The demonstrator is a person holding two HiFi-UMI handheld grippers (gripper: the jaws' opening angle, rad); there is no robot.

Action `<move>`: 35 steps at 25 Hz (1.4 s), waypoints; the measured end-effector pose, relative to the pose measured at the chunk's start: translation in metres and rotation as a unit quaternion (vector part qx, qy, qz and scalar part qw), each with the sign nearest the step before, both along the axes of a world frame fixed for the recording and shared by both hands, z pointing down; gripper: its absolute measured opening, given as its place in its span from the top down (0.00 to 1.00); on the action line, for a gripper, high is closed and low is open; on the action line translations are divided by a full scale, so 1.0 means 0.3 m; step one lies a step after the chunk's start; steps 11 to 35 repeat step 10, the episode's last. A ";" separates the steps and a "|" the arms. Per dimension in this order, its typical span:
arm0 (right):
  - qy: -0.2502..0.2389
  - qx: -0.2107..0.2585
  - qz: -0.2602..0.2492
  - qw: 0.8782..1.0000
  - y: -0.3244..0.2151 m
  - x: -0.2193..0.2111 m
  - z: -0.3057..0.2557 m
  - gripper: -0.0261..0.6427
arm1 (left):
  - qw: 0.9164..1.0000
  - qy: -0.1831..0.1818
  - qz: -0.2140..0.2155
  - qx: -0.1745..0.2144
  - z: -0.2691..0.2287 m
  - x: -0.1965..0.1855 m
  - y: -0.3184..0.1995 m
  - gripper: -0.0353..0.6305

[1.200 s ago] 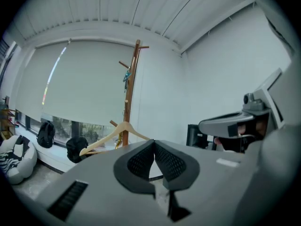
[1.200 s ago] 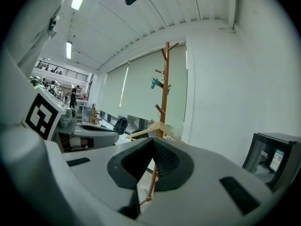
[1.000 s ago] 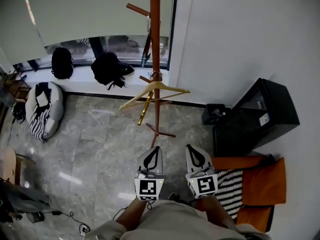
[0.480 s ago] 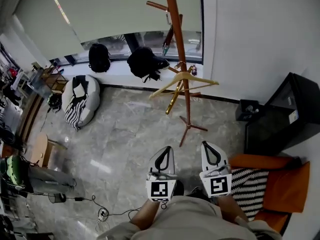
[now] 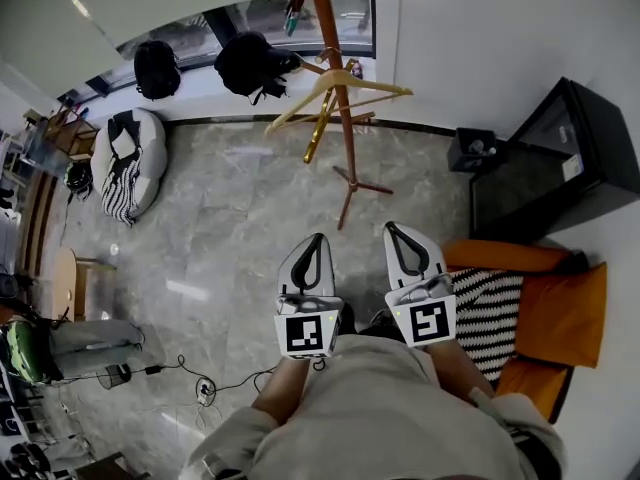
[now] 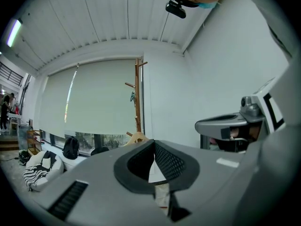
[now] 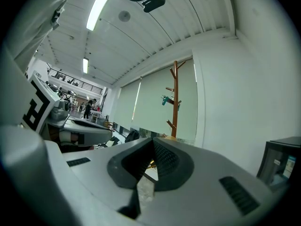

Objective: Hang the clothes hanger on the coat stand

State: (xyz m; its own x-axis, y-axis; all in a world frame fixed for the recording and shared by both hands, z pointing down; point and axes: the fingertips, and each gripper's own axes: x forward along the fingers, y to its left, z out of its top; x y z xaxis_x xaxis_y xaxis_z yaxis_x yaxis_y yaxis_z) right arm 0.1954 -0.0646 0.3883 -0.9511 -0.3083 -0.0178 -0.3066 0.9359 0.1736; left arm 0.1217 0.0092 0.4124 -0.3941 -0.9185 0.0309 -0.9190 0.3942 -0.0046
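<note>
On the head view I have both tools held level just in front of the person's body, side by side and near each other. The left gripper (image 5: pixel 316 240) has its jaws together with nothing in them, and the right gripper (image 5: pixel 393 230) is likewise closed and empty. Well apart from both, at the far side of the marble floor (image 5: pixel 230 228), stands the wooden coat stand (image 5: pixel 343 138). The clothes hanger (image 5: pixel 372 84) hangs on it low down, against the pole, its arms spread left and right. Two black backpacks (image 5: pixel 157 68) sit on the window sill far left of the stand. A beanbag (image 5: pixel 125 163) lies on the floor below them. To the right are a black cabinet (image 5: pixel 560 163) and, nearer, an orange chair (image 5: pixel 545 318) with a striped cushion. In the left gripper view the jaw tips meet with nothing between them. Beyond them I see the stand against the blind and the pale hanger low on it. The right gripper view also shows its jaws touching and bare, with the stand upright by the white wall ahead.
</note>
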 end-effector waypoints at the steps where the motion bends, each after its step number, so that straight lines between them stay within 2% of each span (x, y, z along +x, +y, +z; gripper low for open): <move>1: -0.001 -0.001 0.000 1.000 0.007 -0.003 -0.005 0.95 | 1.000 -0.006 0.003 -0.001 -0.005 -0.001 0.002 0.93; 6: -0.010 -0.018 -0.007 1.000 0.040 -0.033 0.004 0.95 | 1.000 -0.018 0.001 -0.004 -0.012 -0.019 0.020 0.93; 10: -0.005 -0.027 -0.016 1.000 0.026 -0.062 0.052 0.95 | 1.000 -0.008 -0.007 -0.016 0.040 -0.026 0.028 0.93; 35: -0.005 -0.027 -0.016 1.000 0.026 -0.062 0.052 0.95 | 1.000 -0.008 -0.007 -0.016 0.040 -0.026 0.028 0.93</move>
